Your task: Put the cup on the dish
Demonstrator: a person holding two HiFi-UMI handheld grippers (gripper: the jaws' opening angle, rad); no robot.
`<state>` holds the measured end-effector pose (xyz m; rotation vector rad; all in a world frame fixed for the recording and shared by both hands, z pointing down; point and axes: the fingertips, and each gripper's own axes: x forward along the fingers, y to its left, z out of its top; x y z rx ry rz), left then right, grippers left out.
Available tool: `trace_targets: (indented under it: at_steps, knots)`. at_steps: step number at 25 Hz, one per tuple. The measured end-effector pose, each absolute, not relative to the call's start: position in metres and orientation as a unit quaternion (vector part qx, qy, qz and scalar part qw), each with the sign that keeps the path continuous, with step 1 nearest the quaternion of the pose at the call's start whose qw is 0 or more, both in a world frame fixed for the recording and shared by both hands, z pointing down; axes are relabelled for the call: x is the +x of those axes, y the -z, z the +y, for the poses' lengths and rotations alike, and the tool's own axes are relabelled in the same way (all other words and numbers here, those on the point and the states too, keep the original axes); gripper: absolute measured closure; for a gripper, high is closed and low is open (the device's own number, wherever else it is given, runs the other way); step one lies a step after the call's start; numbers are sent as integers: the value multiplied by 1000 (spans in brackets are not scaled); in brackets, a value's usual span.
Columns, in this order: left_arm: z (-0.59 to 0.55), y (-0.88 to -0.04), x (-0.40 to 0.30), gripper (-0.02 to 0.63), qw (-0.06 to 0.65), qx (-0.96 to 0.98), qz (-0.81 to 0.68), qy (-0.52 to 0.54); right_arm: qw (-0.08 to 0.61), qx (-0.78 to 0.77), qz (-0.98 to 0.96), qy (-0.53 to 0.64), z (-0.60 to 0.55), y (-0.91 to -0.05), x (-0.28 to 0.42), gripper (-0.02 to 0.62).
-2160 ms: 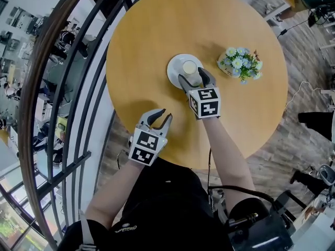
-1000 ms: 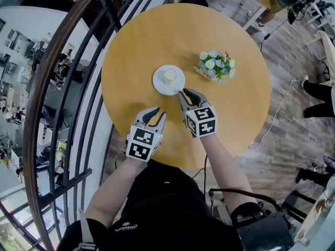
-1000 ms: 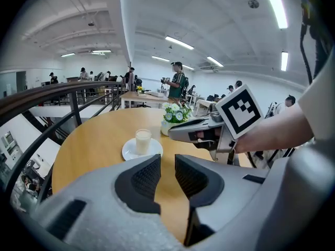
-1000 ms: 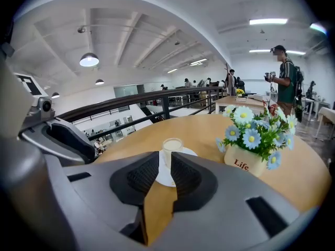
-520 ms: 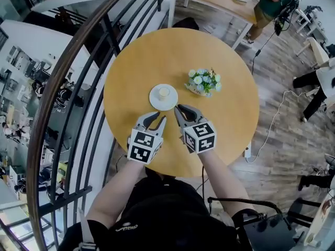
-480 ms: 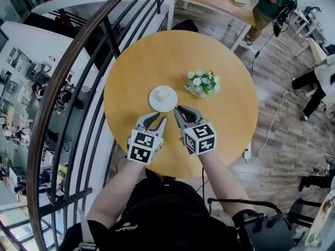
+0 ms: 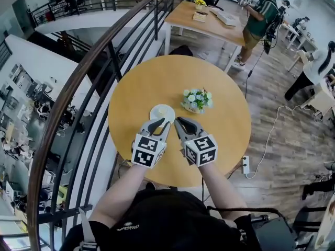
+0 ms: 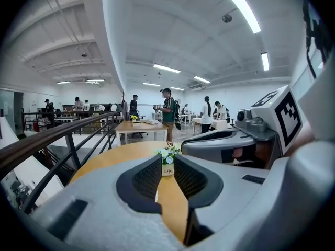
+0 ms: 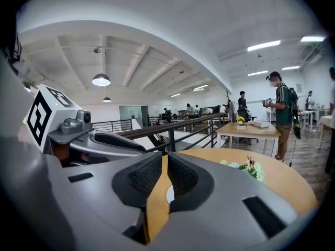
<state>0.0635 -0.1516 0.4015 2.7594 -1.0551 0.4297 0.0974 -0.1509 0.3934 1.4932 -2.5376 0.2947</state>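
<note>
Grey left tool (image 7: 161, 123) hovers near level, narrowly apart; right tool (image 7: 181, 121) beside it just closed, both empty

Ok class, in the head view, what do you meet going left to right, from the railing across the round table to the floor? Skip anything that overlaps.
dark handrail → white dish with the cup on it → flower pot → white power strip on the floor
</note>
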Motion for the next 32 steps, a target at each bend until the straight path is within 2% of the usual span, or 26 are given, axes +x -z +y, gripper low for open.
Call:
trace_targets:
  at_steps: [16, 32]
  knots:
    - [-142, -378, 55, 601, 58, 926, -353, -124, 84, 505, -856, -69, -134, -371, 86, 561]
    - [-151, -376, 48, 603, 55, 926, -352, -127, 87, 500, -859, -70, -139, -370, 79, 568]
